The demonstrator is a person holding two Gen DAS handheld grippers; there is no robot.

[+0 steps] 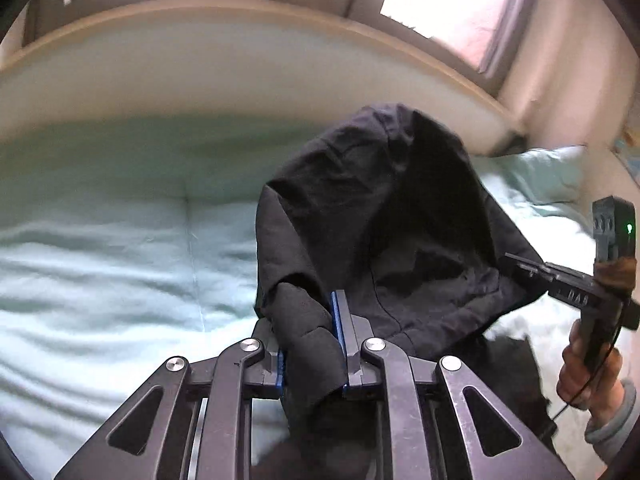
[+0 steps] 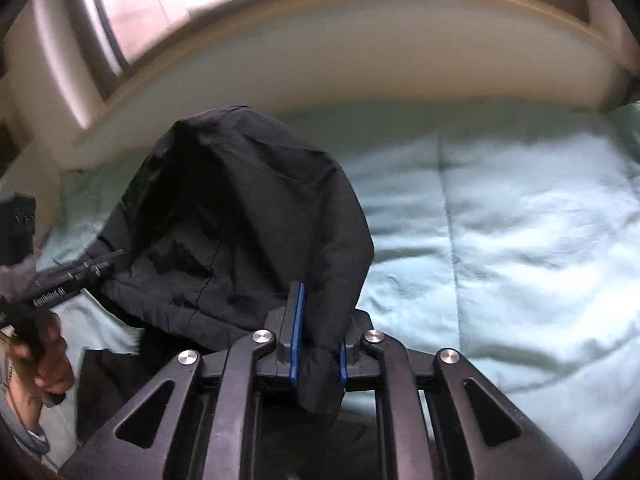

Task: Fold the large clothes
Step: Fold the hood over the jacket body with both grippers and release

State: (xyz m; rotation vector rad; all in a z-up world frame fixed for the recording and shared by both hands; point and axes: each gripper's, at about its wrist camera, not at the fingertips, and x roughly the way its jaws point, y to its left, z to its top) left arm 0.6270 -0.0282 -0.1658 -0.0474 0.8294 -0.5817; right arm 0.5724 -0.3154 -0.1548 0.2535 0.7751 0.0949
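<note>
A large black padded garment (image 1: 384, 216) hangs lifted above a pale green bed. My left gripper (image 1: 310, 344) is shut on one bunched edge of it, fabric pinched between the blue-padded fingers. My right gripper (image 2: 318, 344) is shut on another edge of the same garment (image 2: 240, 208). The cloth arches up between the two grippers and sags in the middle. The right gripper also shows at the right of the left wrist view (image 1: 520, 264), and the left gripper at the left of the right wrist view (image 2: 104, 258), each held by a hand.
The bed's pale green quilt (image 1: 120, 272) spreads below, also in the right wrist view (image 2: 500, 240). A cream padded headboard (image 1: 240, 64) curves behind it. A pillow (image 1: 536, 176) lies at one end. Bright windows (image 1: 448, 4) are behind.
</note>
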